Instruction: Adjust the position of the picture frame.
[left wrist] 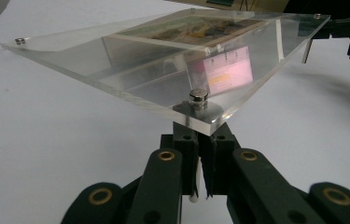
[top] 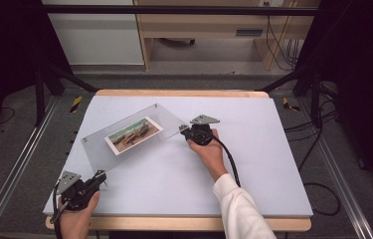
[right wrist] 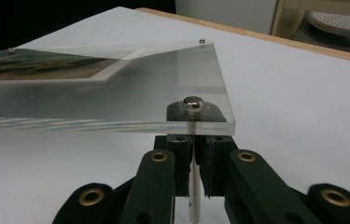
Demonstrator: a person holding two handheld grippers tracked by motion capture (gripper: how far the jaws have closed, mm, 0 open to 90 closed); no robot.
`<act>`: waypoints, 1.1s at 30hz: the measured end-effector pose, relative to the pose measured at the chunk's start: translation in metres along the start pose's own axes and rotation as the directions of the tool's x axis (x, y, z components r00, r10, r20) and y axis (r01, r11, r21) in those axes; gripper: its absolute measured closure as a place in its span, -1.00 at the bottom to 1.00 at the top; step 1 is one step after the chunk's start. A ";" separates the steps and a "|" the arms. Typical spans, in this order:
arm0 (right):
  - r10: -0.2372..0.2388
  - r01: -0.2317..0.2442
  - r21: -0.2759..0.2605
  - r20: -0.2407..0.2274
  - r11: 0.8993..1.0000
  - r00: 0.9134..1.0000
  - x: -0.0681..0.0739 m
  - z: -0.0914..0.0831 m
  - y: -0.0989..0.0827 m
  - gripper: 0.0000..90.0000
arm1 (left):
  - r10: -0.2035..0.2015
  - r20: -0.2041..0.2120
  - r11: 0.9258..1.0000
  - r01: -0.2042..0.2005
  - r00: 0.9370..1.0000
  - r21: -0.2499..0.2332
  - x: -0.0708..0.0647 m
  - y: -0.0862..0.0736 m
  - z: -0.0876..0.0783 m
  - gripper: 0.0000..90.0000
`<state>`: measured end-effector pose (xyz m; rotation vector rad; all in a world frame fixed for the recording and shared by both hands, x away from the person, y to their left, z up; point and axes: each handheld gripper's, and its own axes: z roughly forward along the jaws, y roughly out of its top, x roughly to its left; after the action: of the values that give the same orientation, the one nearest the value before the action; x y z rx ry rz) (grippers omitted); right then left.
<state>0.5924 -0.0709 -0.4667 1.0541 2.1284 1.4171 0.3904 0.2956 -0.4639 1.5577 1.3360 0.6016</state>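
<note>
The clear acrylic photo frame point(top: 132, 134) hangs just above the worktop point(top: 253, 169), held at opposite corners. Left gripper point(top: 99, 178) and right gripper point(top: 184, 129) each have their jaws pinched on a corner standoff pin, probably so the panel stays level.

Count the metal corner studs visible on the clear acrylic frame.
4, one at each corner of the acrylic frame: above the left claw, above the right claw, at the far corner, and at the left-side corner.

One acrylic frame point(top: 134, 134) (clear), two grippers point(top: 183, 128) point(top: 100, 175)
</note>
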 end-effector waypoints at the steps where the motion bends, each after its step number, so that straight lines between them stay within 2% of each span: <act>1: 0.002 -0.002 0.001 0.000 1.000 1.000 0.000 0.000 0.000 0.86 | 0.001 -0.002 1.000 -0.001 1.000 0.000 0.000 0.000 0.000 0.88; 8: 0.012 -0.012 0.011 -0.005 1.000 1.000 0.001 0.000 0.000 0.86 | 0.015 -0.021 1.000 -0.015 1.000 0.004 -0.001 0.000 0.001 0.86; 12: 0.019 -0.019 0.017 -0.011 1.000 1.000 0.001 0.000 0.000 0.86 | 0.008 -0.024 1.000 -0.008 1.000 0.002 0.001 0.001 0.001 0.84; 19: 0.002 -0.002 0.026 -0.018 1.000 1.000 0.003 0.002 0.001 0.87 | -0.013 -0.024 1.000 0.013 1.000 0.005 0.006 0.001 0.002 0.74; 24: -0.002 0.003 0.029 -0.019 1.000 1.000 0.003 0.002 0.001 0.87 | -0.001 -0.030 1.000 0.001 1.000 0.010 0.007 0.001 0.004 0.71; 29: 0.000 0.001 0.026 -0.019 1.000 1.000 0.003 0.002 0.001 0.87 | 0.010 -0.035 1.000 -0.010 0.999 0.006 0.008 0.003 0.010 0.85; 33: 0.000 0.001 0.025 -0.027 1.000 1.000 0.005 0.002 0.001 0.87 | 0.001 -0.041 1.000 -0.001 0.999 0.000 0.010 0.003 0.009 0.87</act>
<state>0.5911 -0.0655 -0.4659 1.0492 2.1708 1.4160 0.4020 0.3024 -0.4668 1.5538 1.3665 0.6372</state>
